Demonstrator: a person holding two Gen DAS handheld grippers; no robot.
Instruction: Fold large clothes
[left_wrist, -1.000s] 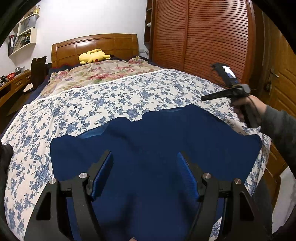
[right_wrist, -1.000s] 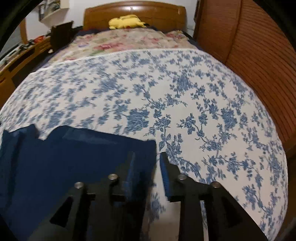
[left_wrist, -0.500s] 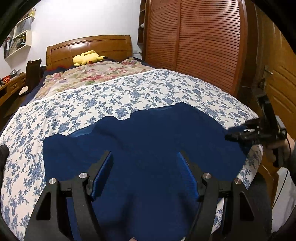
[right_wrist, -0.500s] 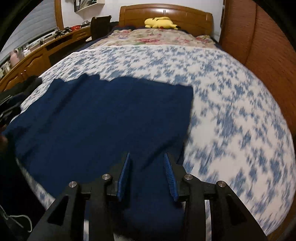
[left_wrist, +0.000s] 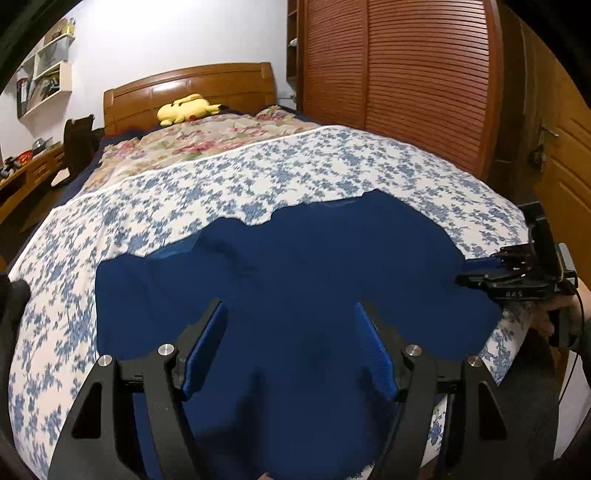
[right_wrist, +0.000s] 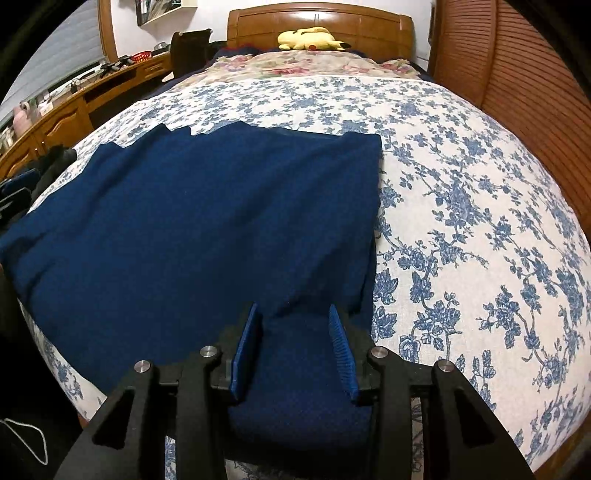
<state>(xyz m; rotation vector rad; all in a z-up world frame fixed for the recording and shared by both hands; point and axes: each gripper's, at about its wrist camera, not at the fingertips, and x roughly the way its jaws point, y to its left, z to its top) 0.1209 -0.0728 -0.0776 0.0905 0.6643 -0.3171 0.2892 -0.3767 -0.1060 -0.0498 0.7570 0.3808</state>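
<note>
In the last second I swung my right tool (right_wrist: 295, 343) down to the blue garment's (right_wrist: 192, 229) lower-right corner on the bed (right_wrist: 480, 221); its fingers straddle cloth, apparently unpinched. My left tool (left_wrist: 291, 347) hovers spread over the garment's middle, so the fold's next grab looks ready.

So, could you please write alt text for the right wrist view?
The right gripper hovers open over the near corner of a dark blue garment spread on a blue-flowered bedspread. A yellow plush toy lies by the headboard.

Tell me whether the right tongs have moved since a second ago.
Yes. In the left wrist view the right tongs have dropped from in front of the wardrobe to the blue garment's right edge.
</note>
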